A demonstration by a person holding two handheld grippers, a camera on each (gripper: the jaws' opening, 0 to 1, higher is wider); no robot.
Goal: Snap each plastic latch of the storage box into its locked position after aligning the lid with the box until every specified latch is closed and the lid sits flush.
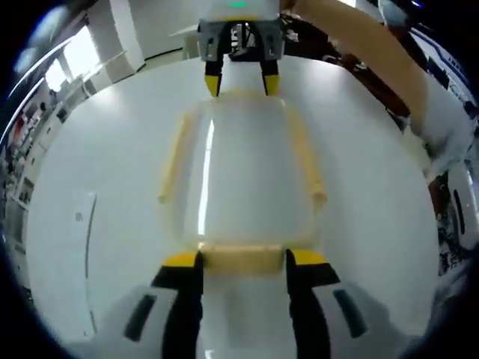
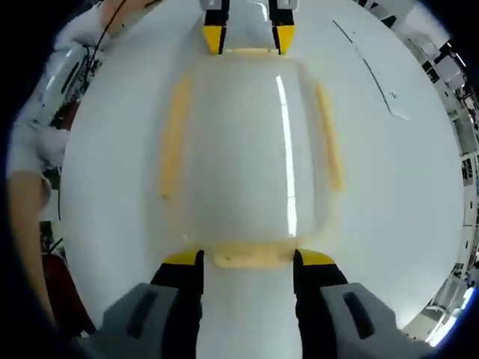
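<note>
A clear storage box with a translucent lid [image 1: 243, 172] [image 2: 243, 149] lies on a white table. Pale yellow latches run along its sides [image 1: 174, 161] [image 1: 308, 161] [image 2: 174, 138] [image 2: 329, 134] and its two short ends. My left gripper [image 1: 243, 260] stands open with its yellow-tipped jaws either side of the near end latch [image 1: 241, 259]. My right gripper [image 2: 245, 259] is open the same way around the opposite end latch [image 2: 251, 256]. Each gripper also shows at the far end of the other's view, the right gripper [image 1: 241, 81] and the left gripper [image 2: 247, 39].
The white table [image 1: 97, 224] [image 2: 389, 209] spreads round the box. A thin line or seam [image 1: 90, 247] [image 2: 370, 67] crosses it on one side. A person's arm and clothes [image 1: 389, 67] [image 2: 45, 142] are at the table's edge. Room clutter lies beyond.
</note>
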